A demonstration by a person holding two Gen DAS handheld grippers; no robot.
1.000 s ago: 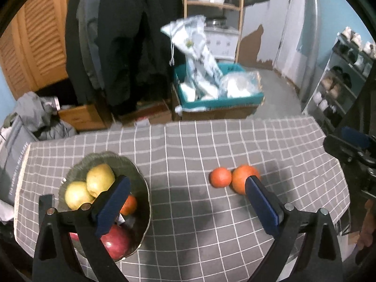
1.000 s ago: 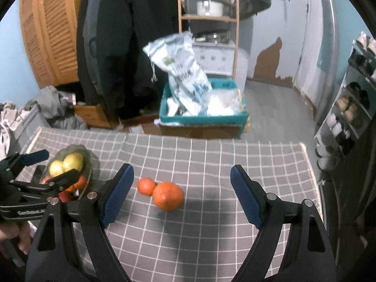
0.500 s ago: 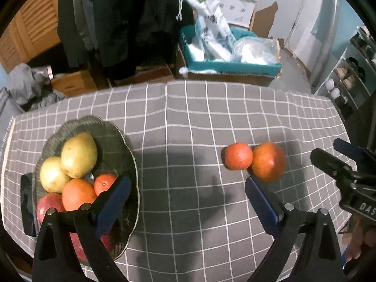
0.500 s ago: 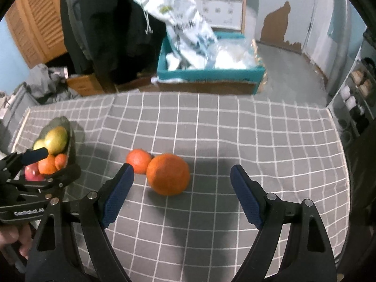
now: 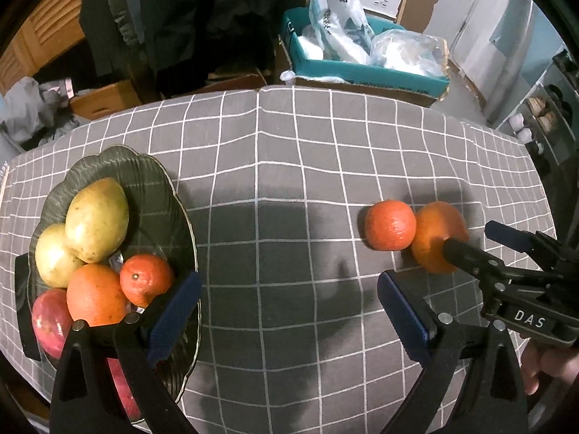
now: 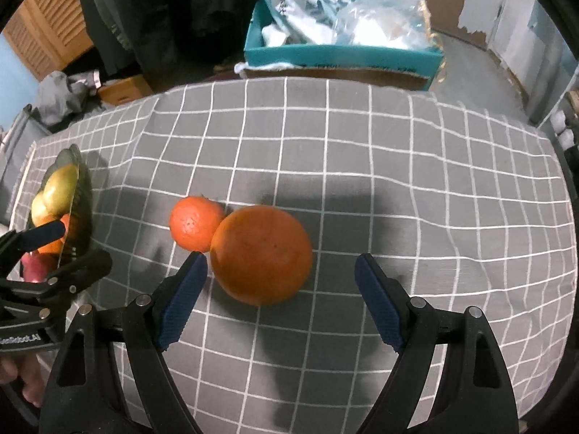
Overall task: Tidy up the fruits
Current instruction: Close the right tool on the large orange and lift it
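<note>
Change: we have brought both grippers down closer to the table; the fruit looms larger than a second ago.
Right gripper (image 6: 280,291): released, jaws wide, framing the big orange (image 6: 261,255).
Left gripper (image 5: 289,313): released, empty.
Small orange (image 6: 195,223): touching the big one, mid-table.
Bowl (image 5: 152,184): left edge, five fruits visible.
Meaning: we judge the grasp imminent.

You have a tabletop (image 6: 398,166) covered by a grey cloth with white squares. On its left side stands a dark green plate (image 5: 152,181) with fruits. To the right, a small orange (image 6: 195,222) and a big orange (image 6: 262,253) lie on the cloth, touching each other.
</note>
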